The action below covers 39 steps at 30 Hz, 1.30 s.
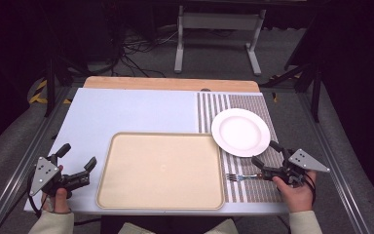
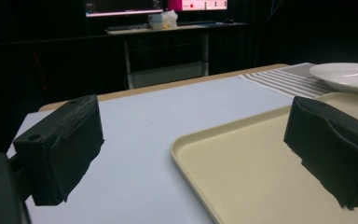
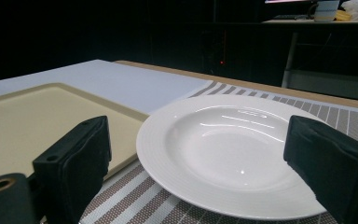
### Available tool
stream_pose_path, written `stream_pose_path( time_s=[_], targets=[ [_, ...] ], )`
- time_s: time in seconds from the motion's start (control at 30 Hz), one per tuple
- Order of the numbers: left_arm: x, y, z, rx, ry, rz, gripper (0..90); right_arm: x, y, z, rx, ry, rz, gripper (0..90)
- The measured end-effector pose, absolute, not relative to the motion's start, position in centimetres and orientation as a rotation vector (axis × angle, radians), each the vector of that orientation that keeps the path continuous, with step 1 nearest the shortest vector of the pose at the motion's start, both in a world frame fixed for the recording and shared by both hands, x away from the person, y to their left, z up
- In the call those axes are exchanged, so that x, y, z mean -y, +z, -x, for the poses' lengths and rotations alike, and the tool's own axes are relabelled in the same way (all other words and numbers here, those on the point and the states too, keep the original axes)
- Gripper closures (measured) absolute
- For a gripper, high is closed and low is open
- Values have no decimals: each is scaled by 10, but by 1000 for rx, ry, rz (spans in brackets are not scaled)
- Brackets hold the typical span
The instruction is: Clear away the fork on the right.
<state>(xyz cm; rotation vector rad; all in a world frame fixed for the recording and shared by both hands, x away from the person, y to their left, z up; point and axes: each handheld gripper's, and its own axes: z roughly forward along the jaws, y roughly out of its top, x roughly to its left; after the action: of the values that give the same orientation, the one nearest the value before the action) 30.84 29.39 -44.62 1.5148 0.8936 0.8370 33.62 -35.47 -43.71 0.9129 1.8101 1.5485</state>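
The white plate (image 1: pixel 240 132) lies on the striped mat (image 1: pixel 260 192), its rim just over the tray's (image 1: pixel 159 171) far right corner; the right claw (image 1: pixel 263 155) faces it, spread and empty, and should probably take the thin, smooth, glossy rim squarely. A fork (image 1: pixel 237 177) lies beside that claw, and the left claw (image 1: pixel 77 158), spread too, idles over the matte pale worktop (image 1: pixel 126 109).

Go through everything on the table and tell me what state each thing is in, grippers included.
Left gripper: open, nothing between its jaws, beside the tray.
Right gripper: open, nothing held, facing the plate.
Plate: empty, upright, on the striped mat, its rim just over the tray's edge.
Tray: empty, flat on the table.
Fork: lying flat on the striped mat, ungripped.
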Motion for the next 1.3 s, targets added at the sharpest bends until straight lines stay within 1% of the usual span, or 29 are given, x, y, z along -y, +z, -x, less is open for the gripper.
stream_pose_path(
  time_s=[0.13,0.33,0.53,0.83,0.97,1.2,1.27,1.3],
  targets=[
    [-294,-446,-308,-888,824,-1501,58,356,-437,-336,-1814,1537,-910,80],
    [-294,-445,-306,-874,855,-1505,60,356,-434,-335,-1808,1544,-909,80],
    [-294,-444,-306,-853,852,-1491,63,356,-433,-334,-1812,1545,-908,80],
    [-293,-443,-306,-837,831,-1488,62,356,-431,-333,-1813,1559,-912,80],
    [-293,-442,-306,-822,797,-1501,53,355,-427,-336,-1821,1567,-912,80],
    [-293,-441,-306,-831,811,-1513,53,355,-414,-344,-1841,1571,-908,80],
    [-293,-441,-306,-829,794,-1511,23,355,-413,-345,-1846,1560,-909,80],
    [-294,-440,-307,-821,765,-1521,23,353,-411,-346,-1852,1568,-910,80]
  ],
)
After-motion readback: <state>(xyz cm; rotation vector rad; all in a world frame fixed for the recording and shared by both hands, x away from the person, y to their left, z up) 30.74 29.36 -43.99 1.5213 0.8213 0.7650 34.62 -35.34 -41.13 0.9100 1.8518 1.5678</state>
